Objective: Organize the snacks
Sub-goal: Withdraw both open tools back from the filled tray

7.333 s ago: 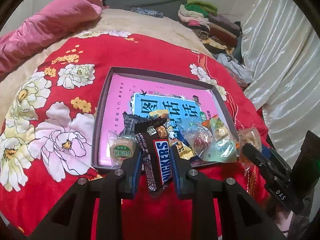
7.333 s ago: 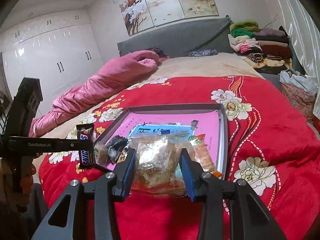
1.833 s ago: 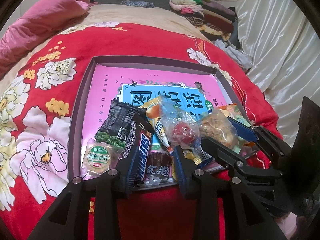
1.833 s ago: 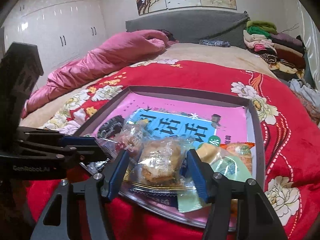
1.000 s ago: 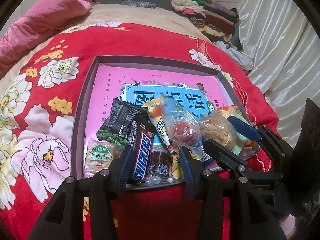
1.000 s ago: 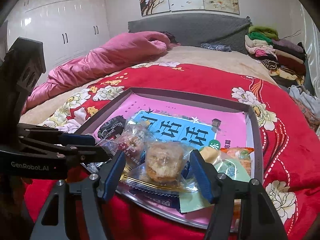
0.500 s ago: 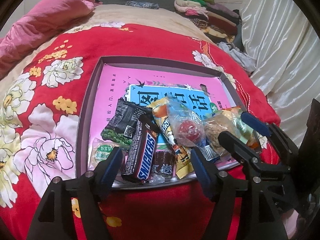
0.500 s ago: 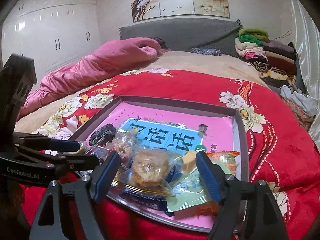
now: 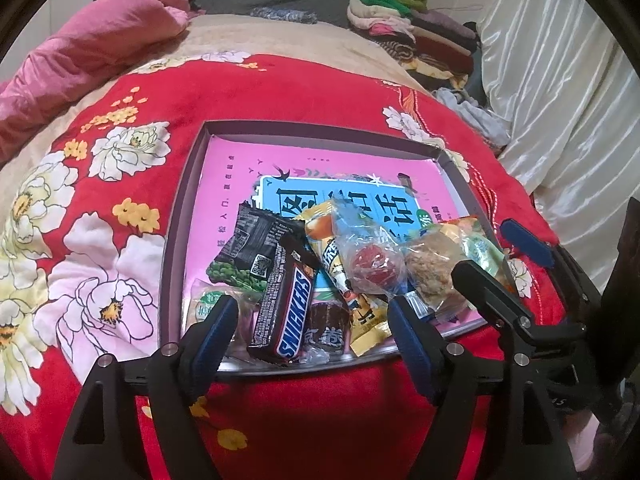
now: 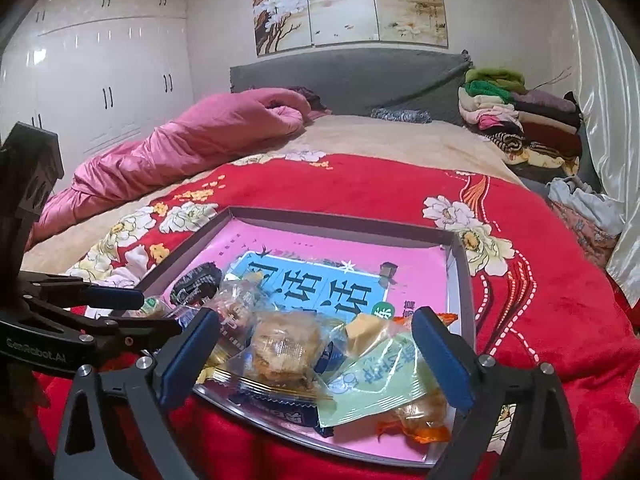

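Note:
A shallow pink-lined box lies on the red floral blanket. Snacks are piled along its near edge: a Snickers bar, a black packet, a clear bag with a red sweet, and a wrapped pastry. My left gripper is open and empty, just in front of the Snickers bar. My right gripper is open and empty, its fingers straddling the pastry and a green packet without touching them. The box rim also shows in the right wrist view.
The red floral blanket covers the bed. A pink quilt lies at the far left. Folded clothes are stacked at the far right by a white curtain. A grey headboard stands behind.
Both grippers have opened wide and drawn back from the box. The Snickers bar and the pastry, held earlier, now lie released in the box.

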`<action>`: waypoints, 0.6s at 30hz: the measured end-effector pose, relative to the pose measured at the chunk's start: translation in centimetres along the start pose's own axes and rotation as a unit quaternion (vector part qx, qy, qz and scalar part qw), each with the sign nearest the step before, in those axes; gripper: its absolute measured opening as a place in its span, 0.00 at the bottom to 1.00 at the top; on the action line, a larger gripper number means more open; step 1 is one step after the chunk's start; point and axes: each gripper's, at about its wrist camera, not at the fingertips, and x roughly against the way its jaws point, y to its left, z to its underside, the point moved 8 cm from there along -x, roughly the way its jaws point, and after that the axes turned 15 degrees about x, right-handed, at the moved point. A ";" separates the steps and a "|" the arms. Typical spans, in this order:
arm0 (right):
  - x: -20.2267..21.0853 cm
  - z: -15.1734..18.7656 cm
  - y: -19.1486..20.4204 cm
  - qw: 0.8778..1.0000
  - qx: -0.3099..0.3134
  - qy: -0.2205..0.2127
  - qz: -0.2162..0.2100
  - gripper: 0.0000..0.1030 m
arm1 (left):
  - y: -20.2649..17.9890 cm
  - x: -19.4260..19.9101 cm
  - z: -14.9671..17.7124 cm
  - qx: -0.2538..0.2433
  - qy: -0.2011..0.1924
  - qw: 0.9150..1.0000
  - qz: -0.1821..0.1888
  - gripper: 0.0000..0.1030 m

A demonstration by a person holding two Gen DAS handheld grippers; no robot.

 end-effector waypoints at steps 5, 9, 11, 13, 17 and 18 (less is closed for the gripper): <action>1.2 -0.5 0.2 1.000 0.005 -0.019 0.005 0.98 | -0.2 0.5 0.2 -0.003 -0.004 1.000 0.003 0.77; 2.2 -0.4 0.3 1.000 -0.003 -0.027 0.003 0.99 | 0.1 1.0 0.5 0.002 -0.005 1.000 0.006 0.77; 2.6 -0.3 0.5 1.000 -0.005 -0.029 0.001 0.99 | 0.5 1.3 0.7 0.006 -0.008 1.000 -0.001 0.77; 3.1 -0.2 0.8 1.000 -0.006 -0.029 0.002 0.99 | 0.8 1.5 1.0 0.010 -0.010 1.000 -0.004 0.77; 3.9 0.2 1.4 1.000 -0.006 -0.020 0.009 0.99 | 1.3 2.2 2.1 0.016 -0.013 1.000 -0.008 0.77; 4.2 0.4 1.5 1.000 -0.007 -0.016 0.012 0.99 | 1.4 2.3 2.2 0.016 -0.013 1.000 -0.008 0.77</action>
